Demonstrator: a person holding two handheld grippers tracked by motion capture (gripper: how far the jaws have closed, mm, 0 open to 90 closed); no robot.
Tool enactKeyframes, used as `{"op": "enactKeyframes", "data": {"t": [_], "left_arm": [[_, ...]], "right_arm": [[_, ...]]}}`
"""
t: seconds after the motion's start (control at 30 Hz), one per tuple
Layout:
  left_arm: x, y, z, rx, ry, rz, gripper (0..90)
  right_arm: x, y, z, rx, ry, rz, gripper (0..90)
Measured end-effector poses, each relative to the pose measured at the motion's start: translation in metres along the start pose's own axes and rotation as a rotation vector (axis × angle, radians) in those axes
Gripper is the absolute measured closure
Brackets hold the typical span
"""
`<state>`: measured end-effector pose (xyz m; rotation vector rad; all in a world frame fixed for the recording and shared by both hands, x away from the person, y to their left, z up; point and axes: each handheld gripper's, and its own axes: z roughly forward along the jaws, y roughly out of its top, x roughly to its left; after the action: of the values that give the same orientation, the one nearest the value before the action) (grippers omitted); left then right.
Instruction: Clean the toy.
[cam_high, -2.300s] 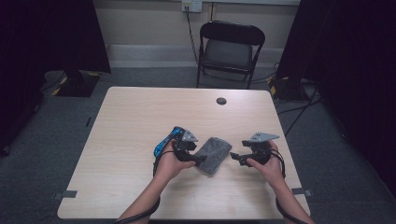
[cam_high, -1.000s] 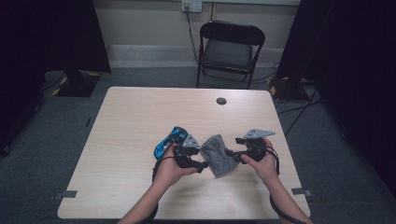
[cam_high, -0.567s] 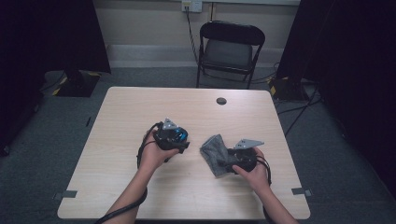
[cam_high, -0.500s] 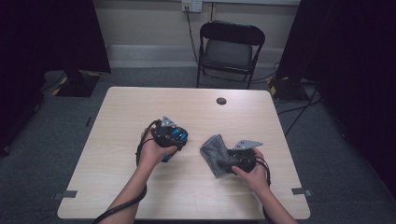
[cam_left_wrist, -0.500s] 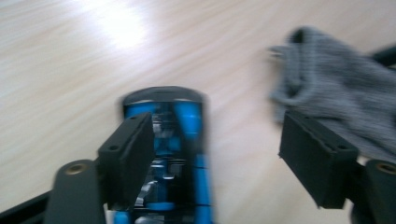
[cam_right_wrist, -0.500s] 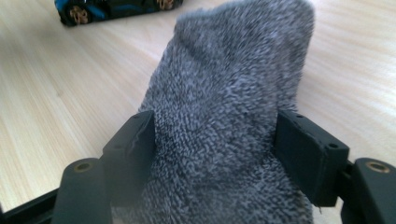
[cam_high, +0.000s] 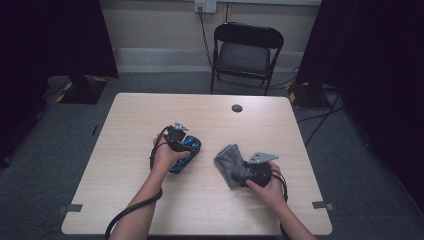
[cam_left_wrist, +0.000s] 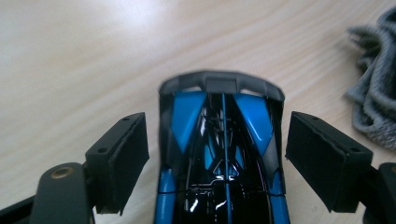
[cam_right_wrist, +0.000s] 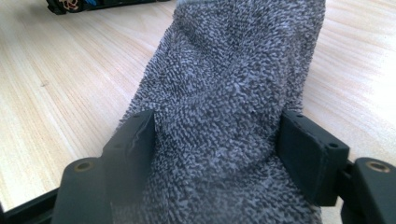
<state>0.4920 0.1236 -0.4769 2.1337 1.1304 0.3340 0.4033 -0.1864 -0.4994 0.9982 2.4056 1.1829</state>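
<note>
No writing can be read on anything. The left gripper (cam_left_wrist: 219, 154) has just been opening; its jaws stand apart astride the blue and black toy car (cam_left_wrist: 224, 154), a gap on each side. The right gripper (cam_right_wrist: 219, 154) clamps the grey cloth (cam_right_wrist: 233, 93), right of centre in the high view. The table (cam_high: 150, 210) is bare toward its edges.

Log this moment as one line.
left hand-held gripper: open, jaws just opening astride toy car | right hand-held gripper: shut on cloth | car, cloth apart on table
</note>
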Motion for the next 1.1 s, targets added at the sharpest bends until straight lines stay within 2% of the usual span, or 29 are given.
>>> {"op": "enactKeyframes", "data": {"t": [0.13, 0.3, 0.47, 0.6, 0.73, 0.77, 0.97, 1.1], "left_arm": [[-0.002, 0.002, 0.007, 0.001, 0.0, 0.003, 20.0], [-0.003, 0.002, 0.013, 0.023, 0.019, 0.02, 20.0], [-0.002, 0.001, 0.017, 0.026, 0.017, 0.007, 20.2], [-0.002, 0.002, 0.019, 0.025, 0.016, 0.019, 20.9], [-0.005, 0.002, 0.02, 0.025, 0.029, 0.045, 24.7], [-0.005, 0.002, 0.019, 0.028, 0.034, 0.064, 24.9], [-0.006, 0.002, 0.018, 0.039, 0.039, 0.059, 25.4], [-0.008, 0.002, 0.017, 0.05, 0.032, 0.086, 25.5]], "right_arm": [[0.0, 0.0, 0.0, 0.002, 0.002, 0.002, 29.2], [0.0, 0.0, 0.0, 0.004, -0.002, -0.001, 29.2], [0.0, 0.0, 0.001, 0.004, -0.004, -0.002, 29.3], [0.001, 0.0, 0.001, 0.005, -0.005, -0.003, 29.3], [0.0, 0.0, 0.001, 0.005, -0.003, -0.002, 29.3], [0.0, 0.0, 0.001, 0.006, -0.004, -0.002, 29.3], [0.001, 0.001, 0.001, 0.01, -0.011, -0.006, 29.6], [0.002, 0.001, 0.002, 0.012, -0.017, -0.011, 30.6]]}}
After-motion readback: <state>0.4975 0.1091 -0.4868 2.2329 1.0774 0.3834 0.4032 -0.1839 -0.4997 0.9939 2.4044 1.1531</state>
